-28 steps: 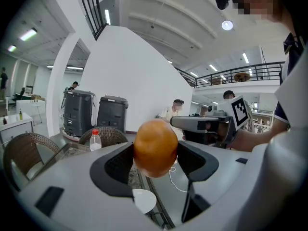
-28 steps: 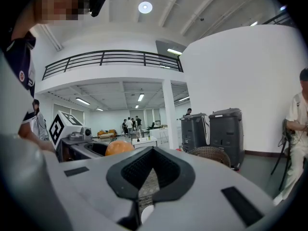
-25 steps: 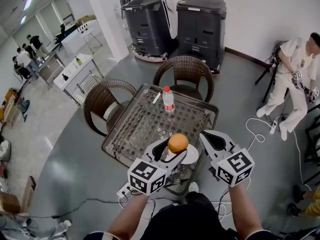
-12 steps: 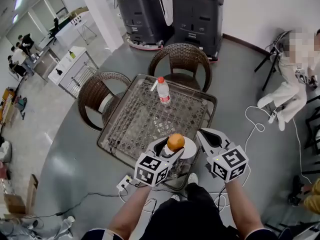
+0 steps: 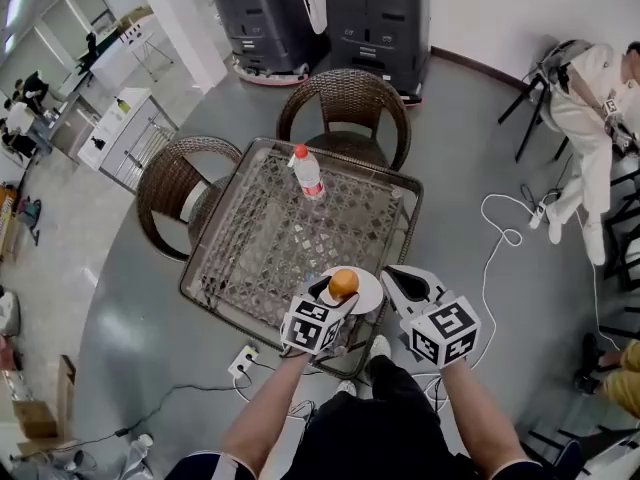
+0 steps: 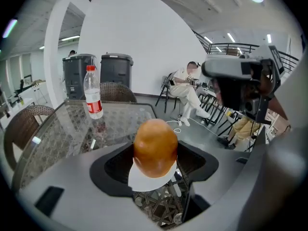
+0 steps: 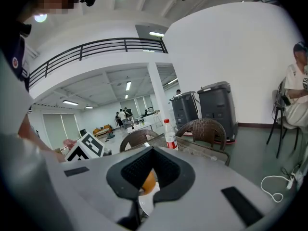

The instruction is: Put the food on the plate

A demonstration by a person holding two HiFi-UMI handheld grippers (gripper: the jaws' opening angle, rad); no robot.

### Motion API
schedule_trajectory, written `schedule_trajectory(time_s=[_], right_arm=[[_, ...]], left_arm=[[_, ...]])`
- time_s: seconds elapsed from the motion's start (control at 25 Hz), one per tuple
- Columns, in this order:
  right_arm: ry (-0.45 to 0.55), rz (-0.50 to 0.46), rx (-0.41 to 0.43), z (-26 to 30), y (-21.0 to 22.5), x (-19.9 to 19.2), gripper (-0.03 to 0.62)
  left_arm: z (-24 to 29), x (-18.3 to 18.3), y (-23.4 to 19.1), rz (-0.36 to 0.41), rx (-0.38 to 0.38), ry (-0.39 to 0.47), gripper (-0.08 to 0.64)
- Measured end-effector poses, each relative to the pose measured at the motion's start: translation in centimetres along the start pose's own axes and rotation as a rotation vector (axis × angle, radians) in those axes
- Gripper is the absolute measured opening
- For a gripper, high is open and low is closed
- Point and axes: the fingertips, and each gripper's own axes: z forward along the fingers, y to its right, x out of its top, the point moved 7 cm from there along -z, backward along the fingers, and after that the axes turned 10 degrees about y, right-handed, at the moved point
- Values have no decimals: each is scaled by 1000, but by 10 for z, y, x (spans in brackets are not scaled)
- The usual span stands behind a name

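Observation:
An orange sits between the jaws of my left gripper, which is shut on it. It hangs right over the white plate near the table's front edge; whether it touches the plate I cannot tell. In the left gripper view the orange fills the gap between the black pads, with the plate showing beneath. My right gripper hovers just right of the plate, shut and holding nothing. Through its jaws the orange and the plate show.
A glass-topped wicker table carries a red-capped water bottle at its far side. Two wicker chairs stand behind it. A power strip and cables lie on the floor. A person sits at the far right.
The head view has shifted, so the table and grippers look smaller and further left. The orange stays in the left gripper over the plate, and the right gripper stays beside it.

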Motion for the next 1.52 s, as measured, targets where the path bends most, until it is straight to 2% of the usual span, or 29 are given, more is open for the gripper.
schedule_trajectory(time_s=[0.2, 0.36, 0.52, 0.76, 1.04, 1.52], right_arm=[[-28, 14, -18, -3, 10, -9, 5], [-52, 22, -29, -10, 11, -18, 5], [-66, 26, -38, -14, 16, -21, 5], [-69, 36, -44, -17, 22, -23, 5], [-75, 46, -57, -23, 29, -26, 5], [-83, 50, -60, -27, 31, -35, 5]], left_arm=[[28, -14, -4, 14, 9, -91, 291], [41, -30, -7, 55, 28, -177, 291], [52, -38, -7, 62, 24, -212, 291], [63, -45, -5, -2, -4, -211, 291], [70, -48, -7, -67, 1, -201, 291], [76, -53, -12, -86, 47, -125, 293]])
